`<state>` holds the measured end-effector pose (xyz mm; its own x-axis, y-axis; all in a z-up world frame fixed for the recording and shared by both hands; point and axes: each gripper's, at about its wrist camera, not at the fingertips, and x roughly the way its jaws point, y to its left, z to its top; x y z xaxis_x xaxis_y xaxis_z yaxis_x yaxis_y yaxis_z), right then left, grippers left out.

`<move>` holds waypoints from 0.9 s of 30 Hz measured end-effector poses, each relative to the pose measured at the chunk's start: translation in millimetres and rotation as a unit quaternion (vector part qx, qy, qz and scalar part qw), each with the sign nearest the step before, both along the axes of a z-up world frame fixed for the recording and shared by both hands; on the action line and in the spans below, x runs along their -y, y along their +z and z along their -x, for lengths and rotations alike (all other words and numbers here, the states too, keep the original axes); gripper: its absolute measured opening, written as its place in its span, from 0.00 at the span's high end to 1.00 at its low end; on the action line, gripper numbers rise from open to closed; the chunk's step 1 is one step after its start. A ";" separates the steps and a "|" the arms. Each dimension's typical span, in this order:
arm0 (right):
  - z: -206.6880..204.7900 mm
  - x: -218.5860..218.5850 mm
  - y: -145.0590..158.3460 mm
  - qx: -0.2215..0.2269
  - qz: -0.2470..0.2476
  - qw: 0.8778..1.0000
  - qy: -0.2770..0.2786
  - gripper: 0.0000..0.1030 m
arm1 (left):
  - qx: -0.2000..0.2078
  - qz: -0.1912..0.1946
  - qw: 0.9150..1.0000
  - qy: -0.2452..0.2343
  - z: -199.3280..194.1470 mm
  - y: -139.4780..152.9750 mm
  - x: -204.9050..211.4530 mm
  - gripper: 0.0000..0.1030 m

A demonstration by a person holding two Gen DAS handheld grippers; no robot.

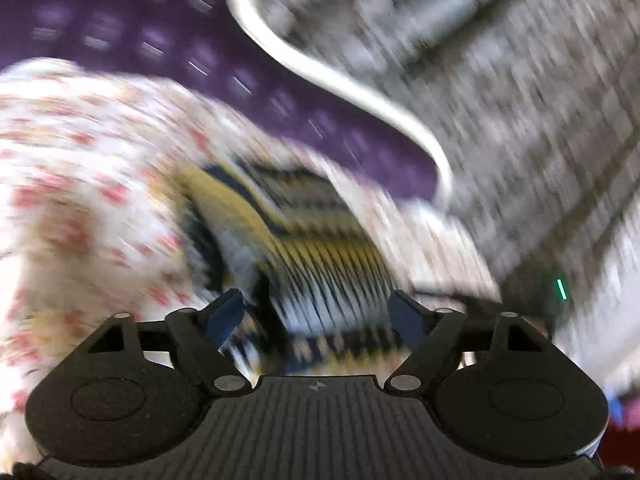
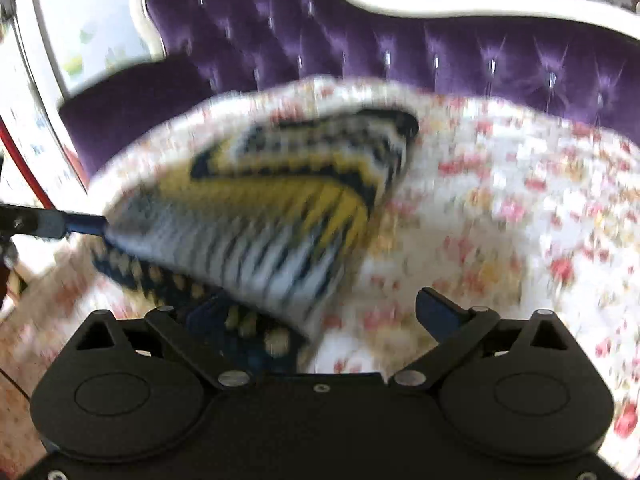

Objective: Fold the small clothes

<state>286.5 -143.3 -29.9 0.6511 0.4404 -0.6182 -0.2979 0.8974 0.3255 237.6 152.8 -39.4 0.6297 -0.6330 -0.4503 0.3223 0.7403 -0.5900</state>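
I am seeing one small knitted garment (image 2: 276, 208), patterned in yellow, navy and pale grey, lying on the flowered bedspread (image 2: 520, 208) just in front of the purple tufted headboard (image 2: 400, 52). Both views are smearing with motion blur. My left tool (image 1: 318, 308) is standing spread wide, with the garment (image 1: 304, 248) sitting between its two blue fingers (image 1: 226, 312); I cannot tell whether they are touching the cloth. My right tool (image 2: 320, 312) is also released, jaws apart, and the garment's near edge is draping over its left finger (image 2: 208, 316). Only the right view is showing a blue-tipped finger of the other tool (image 2: 80, 224) meeting the garment's left edge, plus a window beside the headboard. Only the left view is showing the grey patterned wall (image 1: 520, 100) beyond the headboard's white frame (image 1: 340, 76).
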 end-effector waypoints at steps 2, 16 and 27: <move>-11.0 14.7 3.0 -0.004 -0.071 0.997 -0.020 0.00 | -0.019 0.012 0.998 0.058 -2.5 -1.0 -3.1 0.08; -87.4 19.8 -42.9 -0.073 -0.228 0.971 -0.021 0.00 | -0.116 0.004 0.992 0.048 -29.3 -45.6 35.5 0.07; -102.8 13.0 -54.4 -0.080 -0.258 0.963 0.001 0.10 | -0.159 0.114 0.980 -0.034 -62.2 -70.6 48.2 0.21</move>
<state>389.3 -156.3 -84.3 0.5637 0.7172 -0.4097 -0.2083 0.6034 0.7698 299.8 104.5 -110.1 0.4331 -0.7754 -0.4596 0.1392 0.5613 -0.8158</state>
